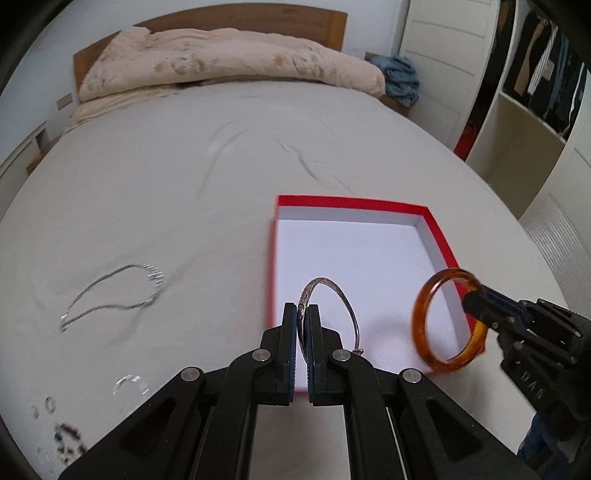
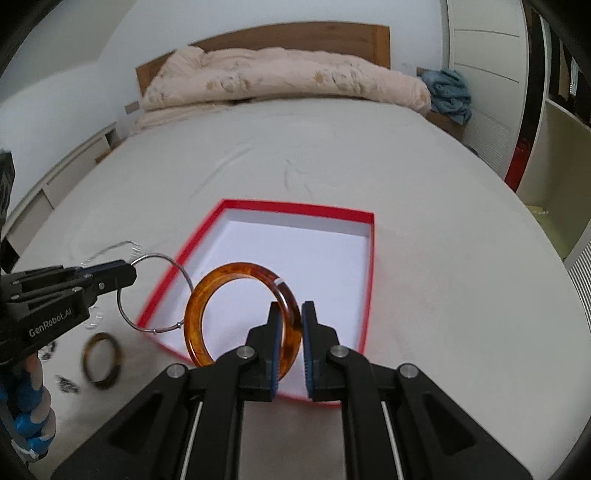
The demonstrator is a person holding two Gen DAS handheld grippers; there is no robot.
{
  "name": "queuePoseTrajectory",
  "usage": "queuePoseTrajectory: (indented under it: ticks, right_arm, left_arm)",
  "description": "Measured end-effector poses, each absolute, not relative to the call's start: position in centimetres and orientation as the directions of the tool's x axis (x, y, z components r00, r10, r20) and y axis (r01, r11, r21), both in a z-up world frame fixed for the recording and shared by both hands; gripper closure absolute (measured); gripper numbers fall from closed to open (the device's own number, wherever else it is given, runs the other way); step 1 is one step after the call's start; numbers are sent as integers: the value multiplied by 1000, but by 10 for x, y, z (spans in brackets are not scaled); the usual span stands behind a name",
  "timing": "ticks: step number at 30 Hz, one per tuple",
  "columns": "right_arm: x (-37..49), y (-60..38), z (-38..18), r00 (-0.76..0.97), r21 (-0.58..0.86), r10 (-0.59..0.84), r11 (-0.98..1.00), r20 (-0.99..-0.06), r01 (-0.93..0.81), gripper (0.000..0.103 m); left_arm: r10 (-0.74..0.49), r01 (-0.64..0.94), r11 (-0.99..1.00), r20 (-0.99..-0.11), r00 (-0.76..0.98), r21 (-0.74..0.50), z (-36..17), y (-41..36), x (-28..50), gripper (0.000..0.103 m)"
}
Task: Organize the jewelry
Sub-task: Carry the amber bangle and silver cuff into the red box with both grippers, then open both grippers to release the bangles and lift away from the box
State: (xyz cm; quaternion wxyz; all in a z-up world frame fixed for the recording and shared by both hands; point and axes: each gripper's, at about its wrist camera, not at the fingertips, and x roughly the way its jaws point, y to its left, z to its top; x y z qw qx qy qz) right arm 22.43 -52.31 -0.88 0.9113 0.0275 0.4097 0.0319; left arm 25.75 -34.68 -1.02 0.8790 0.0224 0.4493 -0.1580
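My left gripper (image 1: 302,314) had its jaws pinched tight on the thin band of a silver bangle (image 1: 332,291), and my right gripper (image 2: 293,314) had its jaws clamped on the rim of an amber bangle (image 2: 229,280). Both rings stood up on edge in the grip.

Going from the left across the pale bed sheet (image 1: 147,192), I saw a silver chain (image 1: 110,295) lying in a loose loop, well apart from the box. Nearer to me, at the lower left of the left wrist view, lay a clear ring (image 1: 129,384) and a scatter of small dark and pale pieces (image 1: 66,439), too blurred for me to name. In the right wrist view a dark brown bangle (image 2: 101,365) lay flat on the sheet just left of the box's near corner.

The silver bangle hung over the near left part of the red box (image 1: 351,202), whose white floor was bare. In the right wrist view the same ring crossed the box's left wall. The amber bangle hung to its right: over the box's right wall in the left wrist view, over the near left part of the floor in the right wrist view. The two bangles were close together; whether they touched I could not tell.

Beyond the box, at the head of the bed, a cream quilt (image 1: 229,59) lay bunched against the wooden headboard (image 1: 258,18). To the right of it sat a crumpled blue cloth (image 1: 400,79), and farther right stood a white wardrobe (image 1: 443,55).
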Motion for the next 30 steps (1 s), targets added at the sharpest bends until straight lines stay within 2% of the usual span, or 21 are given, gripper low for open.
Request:
queuePoseTrajectory:
  ticks: [12,18,30]
  right_arm:
    - [238,-532,-62,574,-16,20,998,-818,-58,94]
    - [239,-525,-64,546,-90,-19,991,-837,-104,93]
    - [231,-511,-61,494,-111,-5,976,-870,-186,91]
  left_arm:
    - [-159,290,957,-879,450,-24,-78,-367,267,98]
    - [-98,265,964,-894,436,24,-79,-363,255,97]
    - [-90,127,991,-924,372,-45,-68,-338,217,97]
